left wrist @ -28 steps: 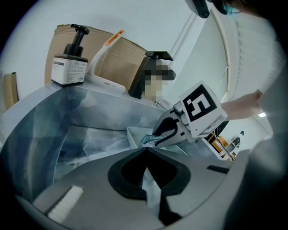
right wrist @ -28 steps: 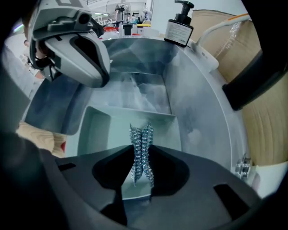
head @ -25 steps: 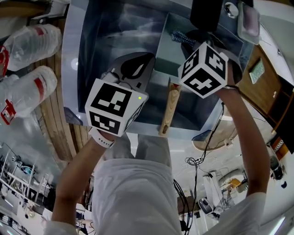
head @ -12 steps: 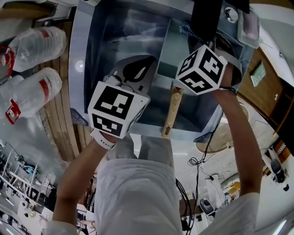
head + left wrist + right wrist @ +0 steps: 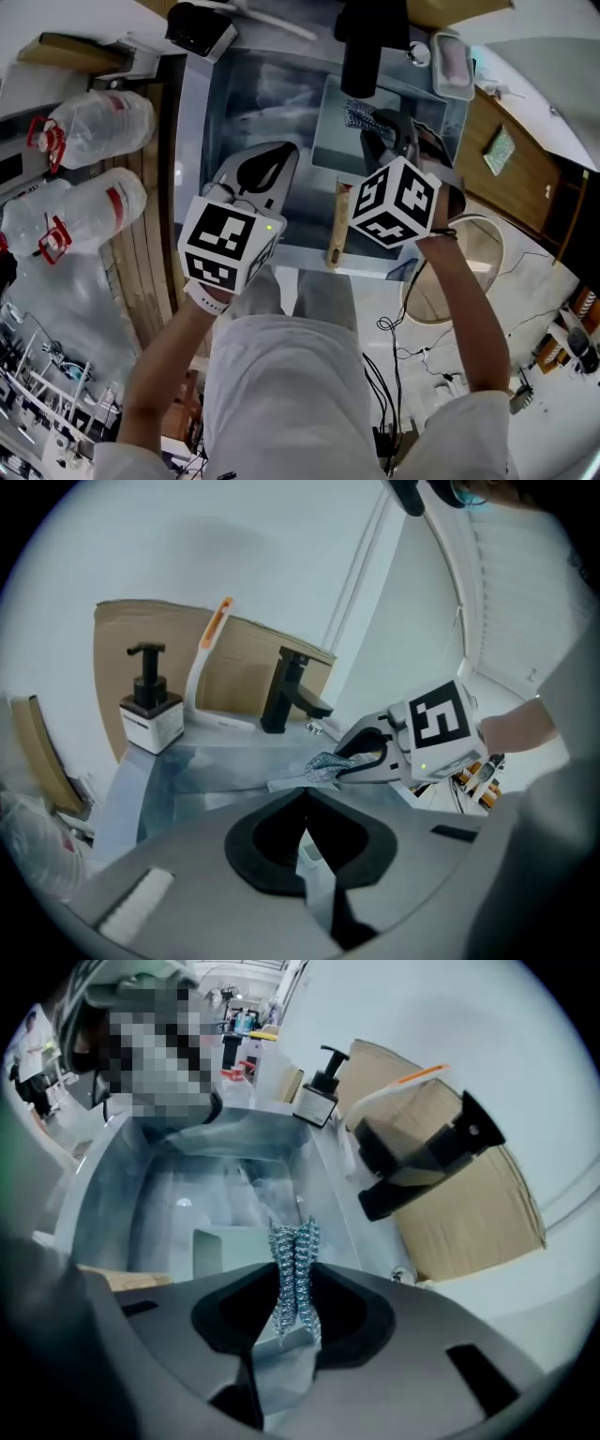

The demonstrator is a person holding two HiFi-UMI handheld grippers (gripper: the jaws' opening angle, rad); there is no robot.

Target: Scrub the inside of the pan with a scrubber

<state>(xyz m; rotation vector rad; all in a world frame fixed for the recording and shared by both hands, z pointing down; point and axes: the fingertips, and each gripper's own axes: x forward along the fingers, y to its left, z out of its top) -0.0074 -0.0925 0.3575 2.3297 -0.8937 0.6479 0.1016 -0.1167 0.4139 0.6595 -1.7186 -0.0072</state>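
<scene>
No legible text, brand or number anywhere. Only coded black-and-white squares on marker cubes (image 5: pixel 227 246) of left hand-held gripper (image 5: pixel 279 157) and right hand-held gripper (image 5: pixel 373 131). Label on soap dispenser (image 5: pixel 150 714), 9 o'clock in left gripper view, too small to read. Red labels on plastic bottles (image 5: pixel 98 127), 9 o'clock in head view, unreadable.

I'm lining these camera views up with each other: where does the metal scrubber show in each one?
Head view: scrubber at upper centre, at the tips of the right gripper.
Left gripper view: centre, pinched by the right gripper.
Right gripper view: lower centre, clamped between its own jaws.
Shared landmark: black faucet.
</scene>
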